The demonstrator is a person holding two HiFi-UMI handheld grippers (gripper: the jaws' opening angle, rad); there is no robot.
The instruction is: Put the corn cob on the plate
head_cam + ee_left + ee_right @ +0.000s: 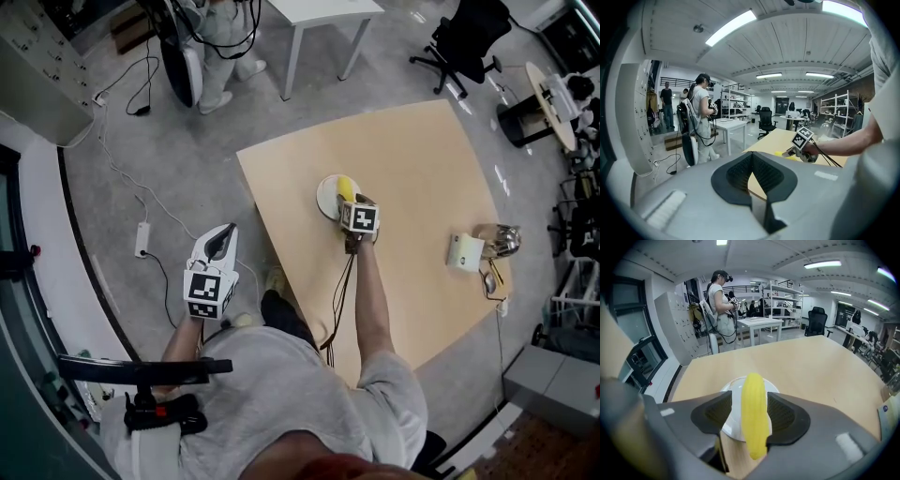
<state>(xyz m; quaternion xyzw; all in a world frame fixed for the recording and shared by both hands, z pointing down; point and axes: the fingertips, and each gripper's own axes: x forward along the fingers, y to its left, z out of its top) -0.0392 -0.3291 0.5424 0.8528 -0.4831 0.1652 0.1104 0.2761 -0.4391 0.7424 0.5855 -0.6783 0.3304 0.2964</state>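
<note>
Corn cob (753, 413) sits over the white plate (733, 385), between the right gripper (749, 410) jaws, which are spread: one pad touches it and a sliver of plate shows past the other. Its near end overhangs the rim, so pulling back carelessly could drag or roll it onto the table (811, 362). I can't tell whether it rests on the plate or hangs above it. The left gripper (752, 161) is pressed together and idle off the table.

The right claw (352, 202) is over a big, light wood table (412, 169). Past that table, ahead of the claw, stand 1 white table (323, 11) and 1 black chair (469, 37) on wheels. The floor (187, 122) is grey. Tall grey lockers (677, 319) are off to the claw's left. Shelves (780, 298) stand far ahead. Long lights (731, 27) shine on the white ceiling (787, 42).
</note>
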